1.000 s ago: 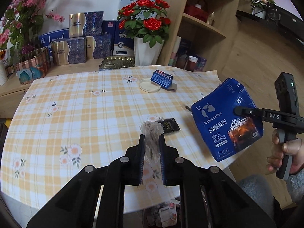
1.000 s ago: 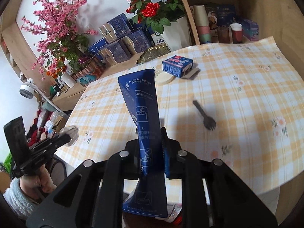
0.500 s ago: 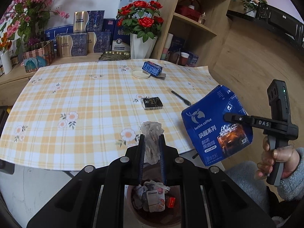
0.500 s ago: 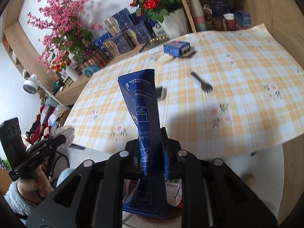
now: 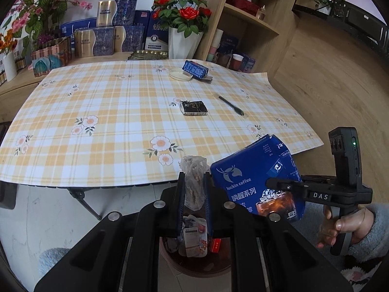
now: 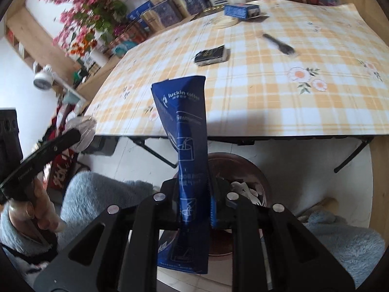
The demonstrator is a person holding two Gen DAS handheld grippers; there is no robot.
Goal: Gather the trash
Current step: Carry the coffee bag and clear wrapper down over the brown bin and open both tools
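Note:
My left gripper (image 5: 193, 182) is shut on a crumpled clear plastic wrapper (image 5: 193, 177), held above a round brown trash bin (image 5: 194, 265) on the floor in front of the table. My right gripper (image 6: 193, 187) is shut on a blue coffee bag (image 6: 187, 131), which stands upright between its jaws over the same trash bin (image 6: 243, 168). In the left wrist view the blue coffee bag (image 5: 245, 185) hangs at the right, close beside the wrapper. On the checked tablecloth (image 5: 109, 112) lie a small black packet (image 5: 193, 107), a black fork (image 5: 231, 105), a blue box (image 5: 194, 69) and a round lid (image 5: 179, 74).
The bin holds several wrappers (image 5: 194, 236). Folding table legs (image 6: 155, 155) stand just behind it. A person's hand (image 5: 345, 223) in a fuzzy sleeve grips the right tool. A vase of red roses (image 5: 183, 24), boxes and a wooden shelf (image 5: 248, 17) line the far side.
Both grippers have drawn back from over the table and come down, so the bin now lies under them. The coffee bag has closed in beside the wrapper. Both grips are unchanged.

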